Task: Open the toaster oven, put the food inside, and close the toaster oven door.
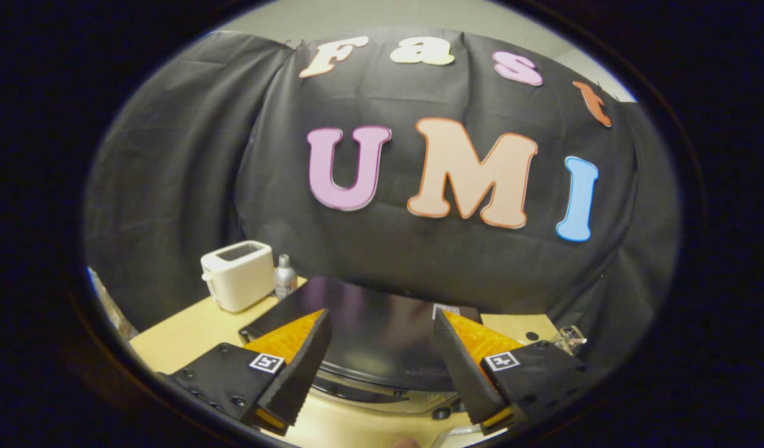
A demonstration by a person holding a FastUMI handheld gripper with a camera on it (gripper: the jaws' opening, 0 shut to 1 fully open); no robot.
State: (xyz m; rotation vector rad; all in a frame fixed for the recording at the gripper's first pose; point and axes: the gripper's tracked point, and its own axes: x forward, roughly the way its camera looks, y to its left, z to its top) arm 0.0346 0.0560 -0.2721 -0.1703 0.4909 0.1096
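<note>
Toaster oven [369,330] on tan table [189,336]; hand-held gripper [382,330] agape above; black-draped booth.

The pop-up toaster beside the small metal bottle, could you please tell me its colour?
Cream white, seen best in the gripper view: the boxy pop-up toaster stands beyond the open gripper.

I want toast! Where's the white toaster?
In the gripper view, the white toaster sits on the table beyond the left open finger, beside a small silver bottle.
</note>
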